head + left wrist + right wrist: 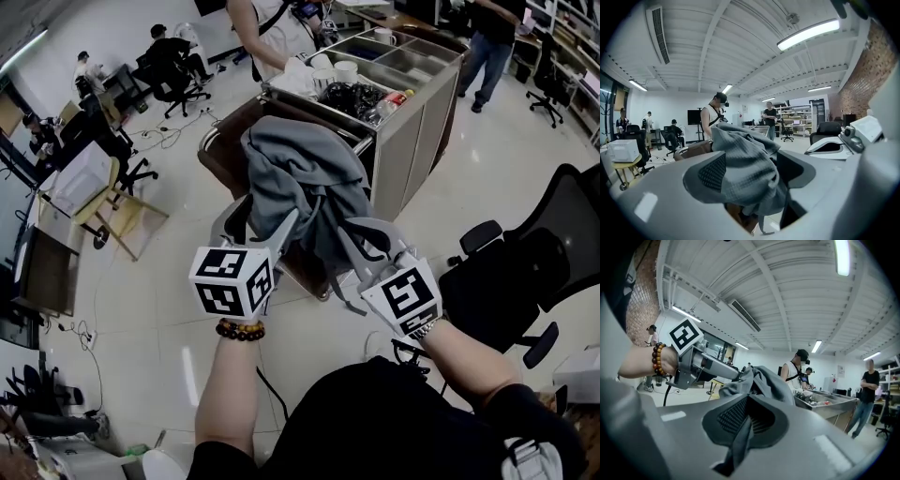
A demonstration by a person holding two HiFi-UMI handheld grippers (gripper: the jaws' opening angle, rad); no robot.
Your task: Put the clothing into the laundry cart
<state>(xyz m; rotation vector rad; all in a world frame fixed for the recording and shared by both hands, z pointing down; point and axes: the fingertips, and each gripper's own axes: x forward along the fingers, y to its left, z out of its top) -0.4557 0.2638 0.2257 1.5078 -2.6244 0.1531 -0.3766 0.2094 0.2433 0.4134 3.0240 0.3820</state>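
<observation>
Your clothing (pixel 302 173) is one grey garment of waffle-textured fabric. You hold it up in the air as a loose, bunched heap. Its folds sag downward, and a thin grey strap (pixel 761 224) dangles from its lower edge. It hangs over the laundry cart (pixel 217 150), a brown bin with a rounded rim, and hides much of the cart's open top.

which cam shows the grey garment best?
Head view: the whole grey garment shows, held up by the left hand-held gripper and right hand-held gripper above the brown cart. Left gripper view: only a bunch filling its jaws. Right gripper view: a thin fold pinched in its jaws.
</observation>
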